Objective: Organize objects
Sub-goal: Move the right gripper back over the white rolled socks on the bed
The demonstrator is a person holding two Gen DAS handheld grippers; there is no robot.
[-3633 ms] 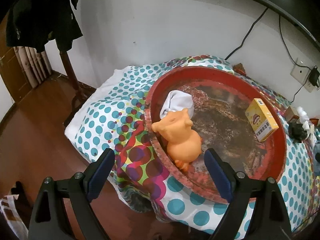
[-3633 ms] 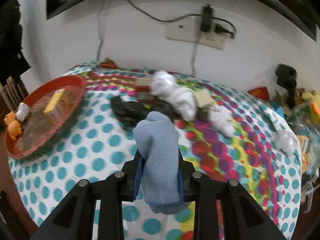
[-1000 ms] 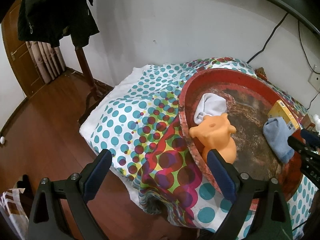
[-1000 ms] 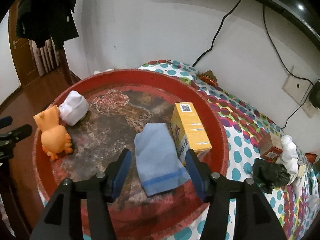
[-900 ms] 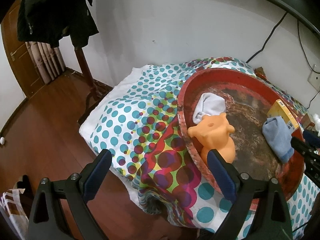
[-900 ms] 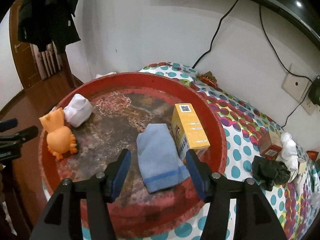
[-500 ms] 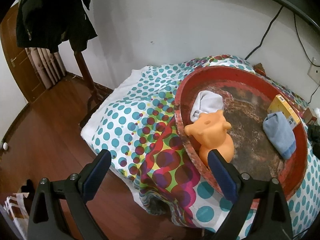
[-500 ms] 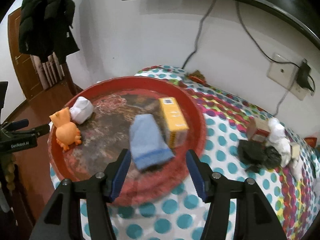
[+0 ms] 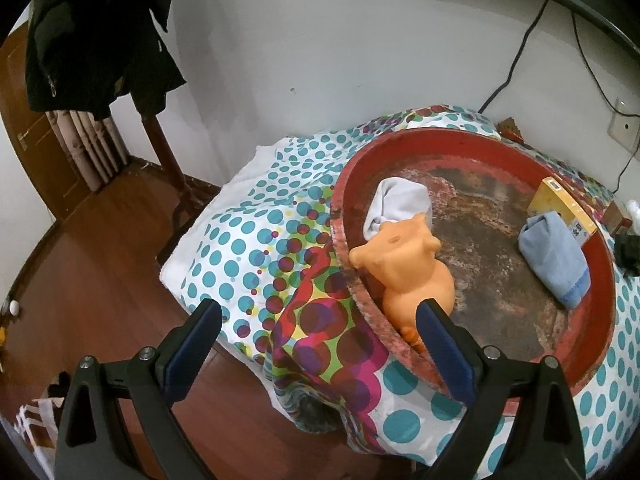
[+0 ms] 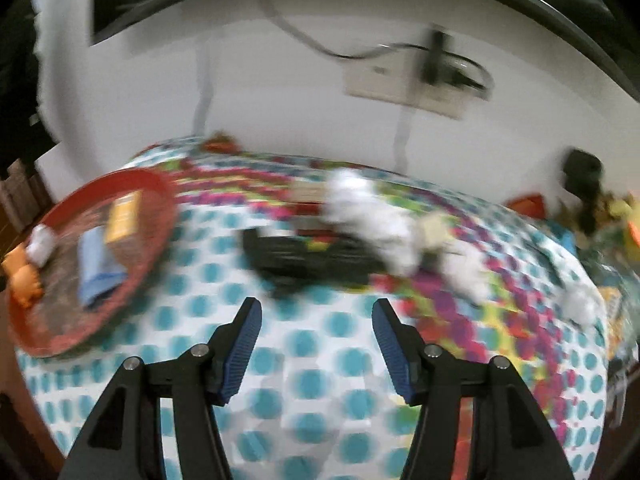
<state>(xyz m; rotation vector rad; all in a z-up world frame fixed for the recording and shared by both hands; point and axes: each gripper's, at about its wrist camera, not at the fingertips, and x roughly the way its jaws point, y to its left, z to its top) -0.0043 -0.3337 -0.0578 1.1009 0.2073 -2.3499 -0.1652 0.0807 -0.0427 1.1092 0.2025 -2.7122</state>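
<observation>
A round red tray (image 9: 596,344) sits at the left end of a dotted tablecloth (image 10: 320,344). In it lie an orange toy animal (image 9: 408,268), a white rolled sock (image 9: 400,204), a folded blue cloth (image 9: 556,256) and a yellow box (image 9: 560,208). My left gripper (image 9: 320,316) hangs open off the table's left corner, its right finger in front of the toy. My right gripper (image 10: 316,312) is open and empty above the cloth, in a blurred view; the tray (image 10: 152,240) lies to its left. Ahead of it are a black crumpled thing (image 10: 304,260) and white wads (image 10: 368,216).
A coat stand with dark jackets (image 9: 100,36) rises left of the table over a wooden floor (image 9: 80,280). Cables and a wall socket (image 10: 416,84) hang on the white wall behind. More clutter (image 10: 584,192) crowds the table's far right end.
My right gripper has let go of the blue cloth in the tray and swung right, away from the tray, over the middle of the table. The left gripper has hardly moved.
</observation>
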